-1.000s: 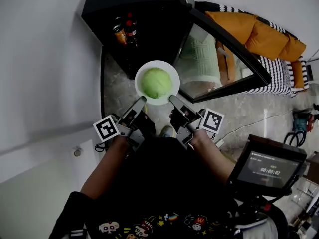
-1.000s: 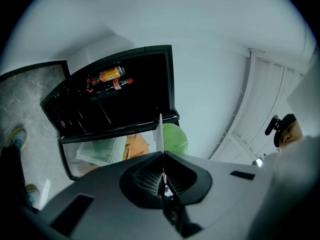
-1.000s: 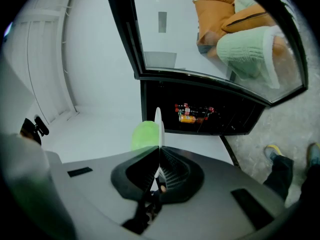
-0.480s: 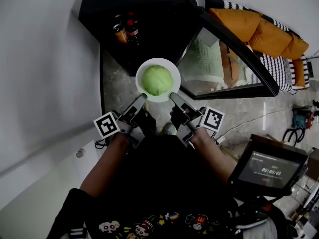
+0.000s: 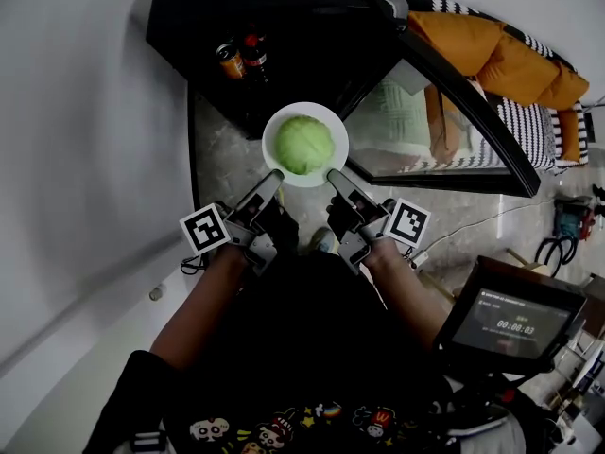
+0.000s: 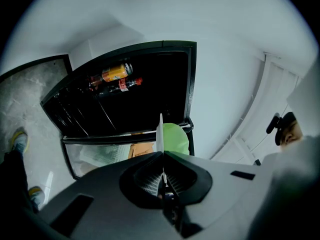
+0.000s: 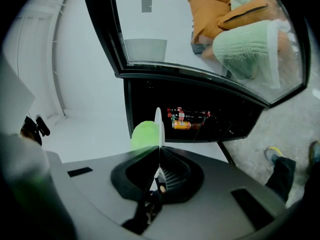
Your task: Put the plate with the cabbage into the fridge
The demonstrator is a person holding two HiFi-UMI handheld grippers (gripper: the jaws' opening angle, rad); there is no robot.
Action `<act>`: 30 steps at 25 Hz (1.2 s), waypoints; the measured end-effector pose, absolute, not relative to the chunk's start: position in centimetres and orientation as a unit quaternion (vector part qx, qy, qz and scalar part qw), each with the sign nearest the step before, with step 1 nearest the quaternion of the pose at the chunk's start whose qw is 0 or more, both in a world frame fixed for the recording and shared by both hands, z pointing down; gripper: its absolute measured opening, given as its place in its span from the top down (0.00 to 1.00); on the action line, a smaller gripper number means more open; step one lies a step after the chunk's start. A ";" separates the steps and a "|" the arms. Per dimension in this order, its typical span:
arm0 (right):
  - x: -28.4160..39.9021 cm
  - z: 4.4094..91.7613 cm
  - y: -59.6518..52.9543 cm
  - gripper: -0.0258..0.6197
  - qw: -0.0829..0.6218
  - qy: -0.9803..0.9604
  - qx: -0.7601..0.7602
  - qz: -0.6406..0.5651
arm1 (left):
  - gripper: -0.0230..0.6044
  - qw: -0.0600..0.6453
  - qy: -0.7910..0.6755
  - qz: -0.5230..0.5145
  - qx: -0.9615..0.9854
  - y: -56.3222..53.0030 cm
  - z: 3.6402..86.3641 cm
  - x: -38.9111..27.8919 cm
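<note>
Head view: my left tool [image 5: 272, 178] and right tool [image 5: 333, 176] each grip the round white plate [image 5: 268, 140] by its near rim. A pale green cabbage [image 5: 303, 145] sits just beyond both.

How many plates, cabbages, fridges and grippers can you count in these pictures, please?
plate: 1
cabbage: 1
fridge: 1
grippers: 2, the left gripper and the right gripper, each shut on the plate's rim
Total: 5
</note>
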State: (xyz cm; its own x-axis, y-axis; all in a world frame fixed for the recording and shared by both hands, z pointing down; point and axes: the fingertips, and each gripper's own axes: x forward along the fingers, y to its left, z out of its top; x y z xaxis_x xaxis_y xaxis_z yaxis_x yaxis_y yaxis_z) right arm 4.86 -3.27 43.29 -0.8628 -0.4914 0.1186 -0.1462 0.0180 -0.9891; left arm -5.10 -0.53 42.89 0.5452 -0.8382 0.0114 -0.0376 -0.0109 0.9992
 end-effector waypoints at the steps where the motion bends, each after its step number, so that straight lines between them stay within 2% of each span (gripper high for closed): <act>1: 4.9 43.3 -3.3 0.94 0.131 0.701 -0.227 -0.663 | 0.95 0.611 -0.347 -0.326 0.632 -0.6 42.8 -5.1; 30: 5.7 44.0 -3.1 0.94 0.144 0.681 -0.264 -0.668 | 0.95 0.639 -0.327 -0.294 0.631 -1.2 43.5 -4.4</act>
